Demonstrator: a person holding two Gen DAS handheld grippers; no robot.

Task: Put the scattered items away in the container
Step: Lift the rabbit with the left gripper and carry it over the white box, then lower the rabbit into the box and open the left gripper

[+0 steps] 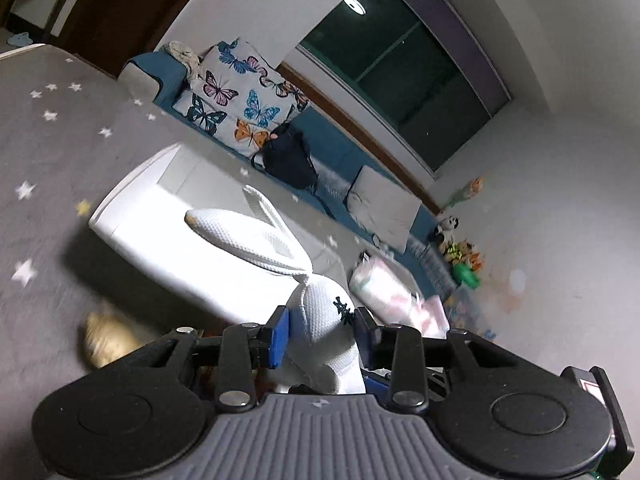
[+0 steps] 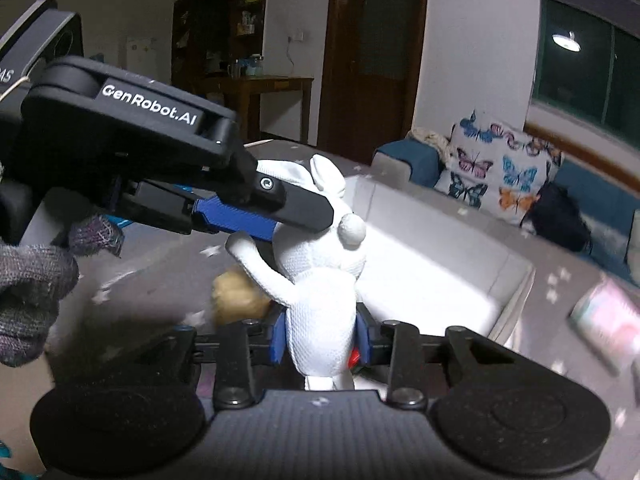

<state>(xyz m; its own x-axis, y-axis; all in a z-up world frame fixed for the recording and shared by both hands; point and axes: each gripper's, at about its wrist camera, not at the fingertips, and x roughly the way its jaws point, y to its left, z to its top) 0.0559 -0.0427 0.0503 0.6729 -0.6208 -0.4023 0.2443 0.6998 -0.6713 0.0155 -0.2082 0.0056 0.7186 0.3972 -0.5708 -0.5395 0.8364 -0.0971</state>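
A white plush rabbit [image 1: 320, 312] hangs in the air, held by both grippers at once. My left gripper [image 1: 322, 332] is shut on its head, blue pads pressing either side, and the long ears [image 1: 256, 236] stick out ahead. In the right wrist view my right gripper [image 2: 320, 340] is shut on the rabbit's body [image 2: 316, 280], while the left gripper's fingers [image 2: 296, 208] reach in from the left across its head. An open white container [image 1: 132, 216] [image 2: 516, 280] stands on the grey star carpet just beyond. A tan plush item [image 1: 106, 344] [image 2: 236, 296] lies on the carpet below.
A pink and white package [image 1: 384, 284] [image 2: 608, 316] lies right of the container. Behind are a blue sofa [image 1: 168, 72] with a butterfly cushion [image 1: 240, 92] and a black bag [image 1: 288, 156]. Small toys [image 1: 460, 256] sit by the wall. A gloved hand [image 2: 32, 288] holds the left gripper.
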